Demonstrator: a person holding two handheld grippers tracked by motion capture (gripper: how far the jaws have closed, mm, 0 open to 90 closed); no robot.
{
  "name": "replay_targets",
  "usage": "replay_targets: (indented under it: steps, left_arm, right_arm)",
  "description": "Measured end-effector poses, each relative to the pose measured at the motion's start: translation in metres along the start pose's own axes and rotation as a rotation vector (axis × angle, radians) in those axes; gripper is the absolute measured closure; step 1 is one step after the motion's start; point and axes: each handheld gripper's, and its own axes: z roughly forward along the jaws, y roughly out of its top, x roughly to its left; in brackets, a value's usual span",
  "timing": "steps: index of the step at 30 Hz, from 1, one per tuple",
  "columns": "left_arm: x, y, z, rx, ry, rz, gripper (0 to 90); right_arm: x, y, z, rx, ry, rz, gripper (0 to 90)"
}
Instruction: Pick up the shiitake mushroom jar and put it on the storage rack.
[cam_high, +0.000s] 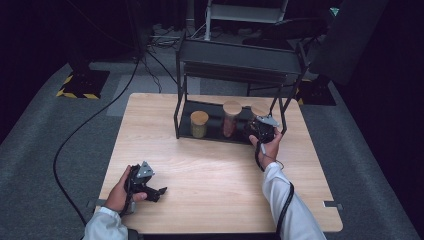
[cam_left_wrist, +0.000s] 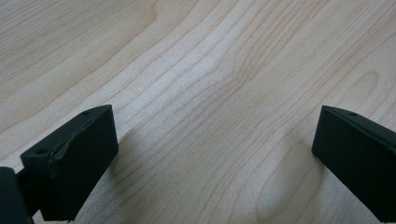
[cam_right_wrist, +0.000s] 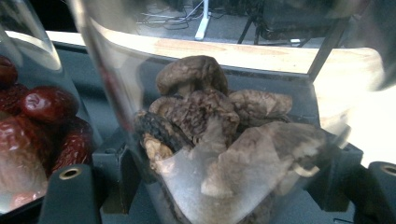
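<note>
Apparently the right hand-held gripper (cam_right_wrist: 224, 186) pinches the mushroom jar (cam_right_wrist: 219, 135); left hand-held gripper (cam_left_wrist: 215, 154) spread.

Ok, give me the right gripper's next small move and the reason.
Probably draw the mushroom jar straight back out of the black rack: the right gripper is already shut on it, the jar of red dates stands close beside, and the left gripper waits open.

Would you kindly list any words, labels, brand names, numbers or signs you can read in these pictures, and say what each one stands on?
None: no readable text in any view.
The mushroom jar in the right claw, the red-fruit jar and the third jar carry no visible label.
The rack and table are unmarked.
The yellow-black floor stripes are a hazard pattern, not lettering.
</note>
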Motion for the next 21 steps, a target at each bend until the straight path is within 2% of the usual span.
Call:
replay_targets:
  steps: [12,17,21]
  left_arm:
    - [-0.0001,0.0000,0.0000,0.000,0.000,0.000,0.2]
    - [-0.0001,0.0000,0.0000,0.000,0.000,0.000,0.2]
    - [0.0000,0.0000,0.0000,0.000,0.000,0.000,0.2]
  right_arm:
    - [-0.0018,0.0002,0.0010,0.001,0.002,0.015,24.5]
    - [0.0015,0.0016,-0.0013,0.001,-0.006,0.027,20.9]
    - [0.0080,0.0027,-0.0022,0.011,-0.017,-0.014,13.5]
